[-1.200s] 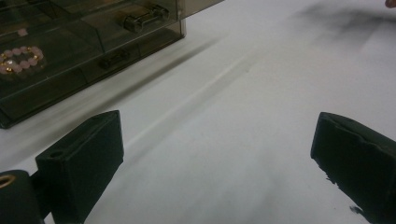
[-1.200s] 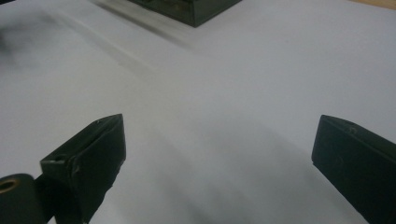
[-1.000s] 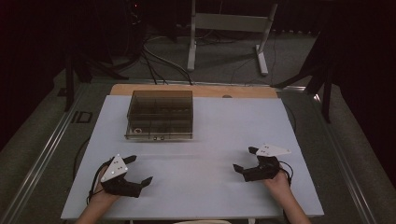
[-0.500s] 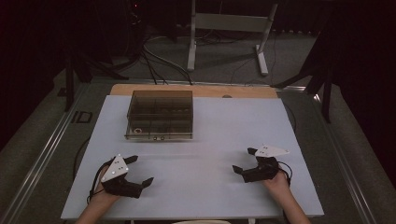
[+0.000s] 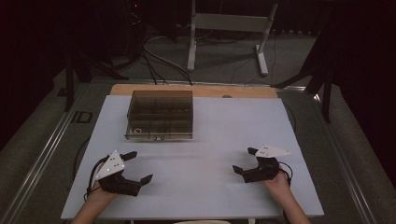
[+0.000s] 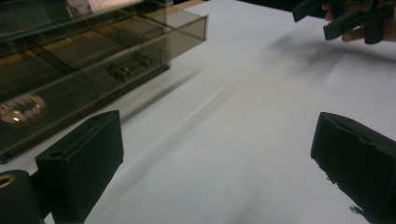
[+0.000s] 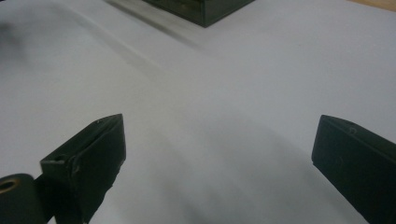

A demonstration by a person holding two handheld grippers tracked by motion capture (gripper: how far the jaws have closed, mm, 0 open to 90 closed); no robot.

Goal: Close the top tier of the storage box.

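Item one: a bench with a pale white top, a strip of bare wood showing along its far edge.

Item two: a smoked, see-through compartment box, standing towards the far left of the bench, close behind the wooden strip's near line. Inner walls split it into several cells. In the left gripper view the box sits at upper left, and a small ring of pale beads lies in one cell near its front; a small metal-looking piece sits by the front wall, too dim to identify.

Item three: the left gripper, held low by a hand near the front left corner of the bench. Jaws spread wide, nothing between them, white bench top visible in the gap. A grey three-cornered plate rides on top. It is well apart from the box, nearer the front edge.

Item four: the right gripper, held by a hand near the front right part of the bench. Jaws likewise wide apart and empty, bare surface between them. It points towards the middle of the bench, with only a corner of the box at the top of its own view.

The two grippers are well apart from each other.
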